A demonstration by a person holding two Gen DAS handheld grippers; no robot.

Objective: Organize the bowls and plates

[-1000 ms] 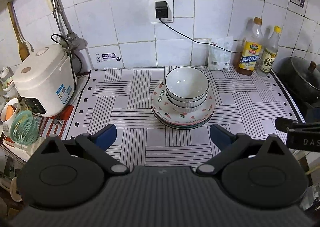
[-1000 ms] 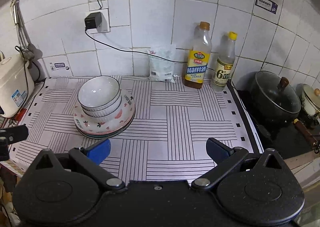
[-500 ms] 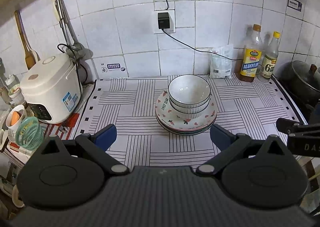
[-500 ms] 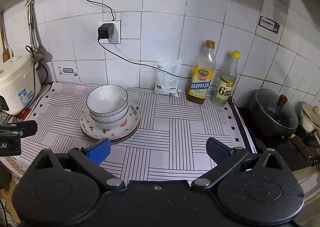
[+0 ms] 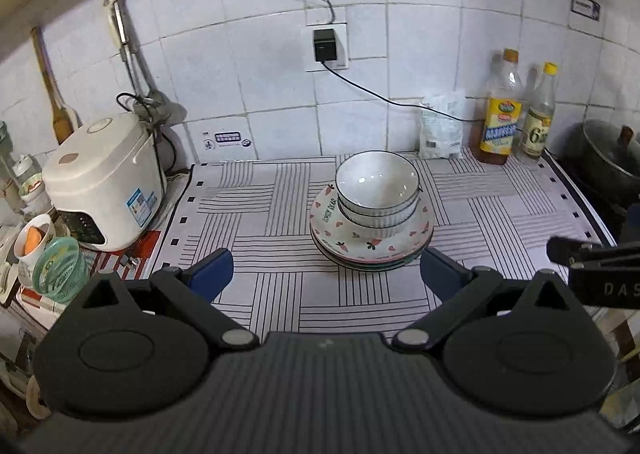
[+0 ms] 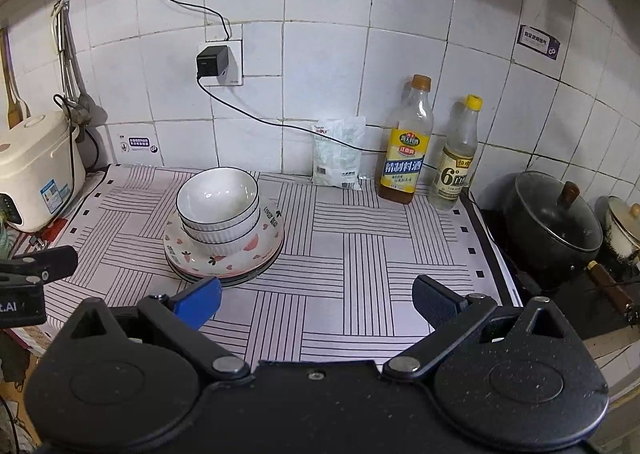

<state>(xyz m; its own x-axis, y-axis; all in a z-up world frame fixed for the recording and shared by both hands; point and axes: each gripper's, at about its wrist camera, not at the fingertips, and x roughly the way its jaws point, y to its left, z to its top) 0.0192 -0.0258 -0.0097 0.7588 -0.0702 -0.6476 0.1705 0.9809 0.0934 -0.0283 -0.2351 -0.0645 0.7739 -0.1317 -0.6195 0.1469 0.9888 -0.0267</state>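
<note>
Holding both grippers back at the near edge of the worktop (image 5: 288, 294), we judge the sorting close to done, or at a pause between moves. Our left gripper (image 5: 326, 268) has its jaws wide apart and empty, and our right gripper (image 6: 316, 300) also has its jaws spread with nothing between them. Neither touches any dish.

Just beyond the left gripper sits the task's stack: two white bowls (image 5: 378, 190) nested one in the other, resting on the patterned plates (image 5: 372, 244), which are piled on the striped mat. In the right wrist view the same stack lies to the left, with the plates (image 6: 224, 258) just past the blue fingertip.

If any dish remains to be added, we cannot see it; no loose plate or bowl shows on the mat. A next move, we judge, calls for a slow, level approach to the rim.

Open room lies on the mat to the right of the stack and near it. To the left stands the rice cooker (image 5: 104, 178). Far right, two bottles (image 6: 406, 142) and a white bag (image 6: 338, 152) line the tiled wall, and a black pot (image 6: 554, 222) sits beyond the mat's right edge.
</note>
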